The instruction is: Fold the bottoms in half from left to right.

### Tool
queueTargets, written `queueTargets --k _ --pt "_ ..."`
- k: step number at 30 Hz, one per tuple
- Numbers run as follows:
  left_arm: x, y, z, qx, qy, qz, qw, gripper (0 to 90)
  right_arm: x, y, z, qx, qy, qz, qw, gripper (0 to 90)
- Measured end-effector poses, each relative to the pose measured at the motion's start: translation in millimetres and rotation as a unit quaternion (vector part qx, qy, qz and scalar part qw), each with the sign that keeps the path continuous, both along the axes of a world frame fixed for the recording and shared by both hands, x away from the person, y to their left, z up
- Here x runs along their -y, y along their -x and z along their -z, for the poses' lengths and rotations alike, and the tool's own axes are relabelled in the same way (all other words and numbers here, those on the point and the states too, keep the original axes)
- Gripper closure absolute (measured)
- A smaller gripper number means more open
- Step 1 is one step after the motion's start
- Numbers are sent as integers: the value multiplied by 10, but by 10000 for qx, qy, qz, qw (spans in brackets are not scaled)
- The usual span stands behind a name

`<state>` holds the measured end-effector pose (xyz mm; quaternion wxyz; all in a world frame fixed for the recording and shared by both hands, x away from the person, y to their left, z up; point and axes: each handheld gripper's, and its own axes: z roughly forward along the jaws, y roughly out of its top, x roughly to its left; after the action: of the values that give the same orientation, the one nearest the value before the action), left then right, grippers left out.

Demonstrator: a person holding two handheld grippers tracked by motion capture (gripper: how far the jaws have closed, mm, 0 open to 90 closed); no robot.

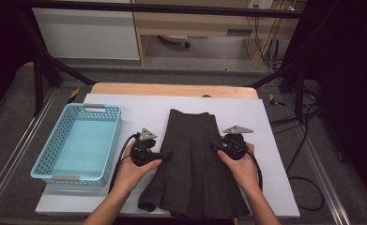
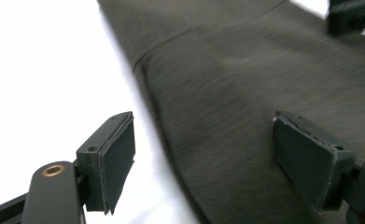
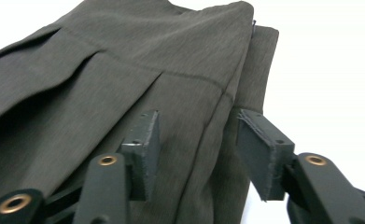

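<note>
1. Charcoal woven skirt [image 1: 195,159]: pleated, soft, light; lies flat on the white worktop [image 1: 275,140] between both grippers.
2. Left gripper [image 2: 203,163]: jaws released, straddling the skirt's side edge, nothing pinched.
3. Right gripper [image 3: 199,149]: jaws apart astride the opposite folded edge, unclenched.
4. Handling: limp, will sag; best pinched at both edges together.

1. The skirt [image 1: 193,164] is showing a plain dark charcoal, pleated.
2. The basket [image 1: 54,140] is showing light blue with a perforated grid.
3. The table cover [image 1: 139,105] is looking white.
4. Both grippers [image 1: 166,153] [image 1: 215,146] are appearing black.
</note>
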<state>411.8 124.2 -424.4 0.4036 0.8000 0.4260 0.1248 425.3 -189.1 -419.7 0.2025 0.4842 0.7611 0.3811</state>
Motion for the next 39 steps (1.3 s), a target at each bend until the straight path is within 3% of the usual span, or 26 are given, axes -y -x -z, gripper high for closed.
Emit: queueTargets --k 6,12,15,17,23,33,39 --pt "85 -28 187 -131 35 -12 9999 217 -31 -186 90 -169 -52 72 9998 478" --pt "90 -24 270 -184 198 -67 9996 218 -50 -227 209 -356 -116 88 9993 473" --pt "78 -13 287 -193 240 -81 9995 221 -49 -229 230 -367 -146 70 9992 508" --pt "73 -12 289 -217 269 -77 9994 221 -50 -222 240 -378 -168 61 9991 578" --pt "72 2 272 -222 248 -63 9994 219 -85 -167 213 -246 -26 -28 9997 783" --pt "36 28 168 -115 241 -106 9996 201 -1 -84 49 110 336 27 9994 811" --pt "32 17 151 -97 278 -112 9995 197 107 -111 90 10 371 132 9992 811"
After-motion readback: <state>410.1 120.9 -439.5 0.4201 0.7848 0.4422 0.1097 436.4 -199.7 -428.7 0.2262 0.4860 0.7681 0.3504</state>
